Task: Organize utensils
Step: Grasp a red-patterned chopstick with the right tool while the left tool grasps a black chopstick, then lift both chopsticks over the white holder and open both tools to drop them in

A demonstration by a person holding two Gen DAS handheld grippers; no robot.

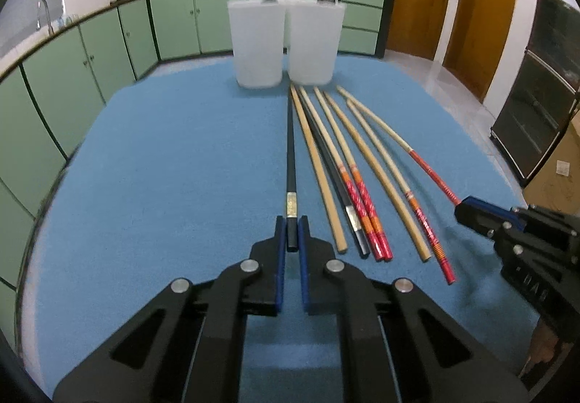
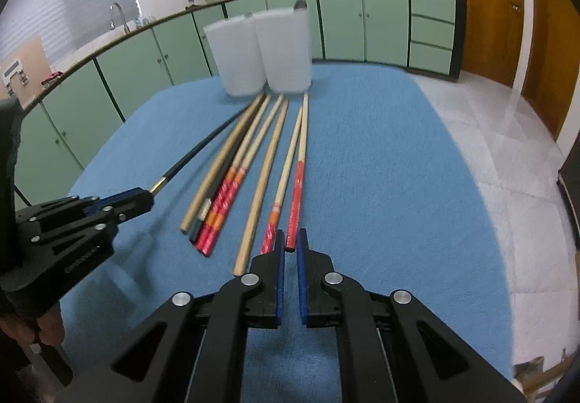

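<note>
Black chopstick clamped between left fingers; red-ended chopstick clamped between right fingers

No readable text anywhere here. The right gripper carries raised lettering on its black body, and the left gripper shows some too, but both stay too blurred to make out.

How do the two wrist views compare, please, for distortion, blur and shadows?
Left wrist view: fisheye bends the cabinets and the outer chopsticks; the right gripper is smeared, with a soft shadow on the cloth. Right wrist view: same bowing; the containers look slightly blurred, the left gripper casts a faint shadow, and the floor shows glare.
</note>
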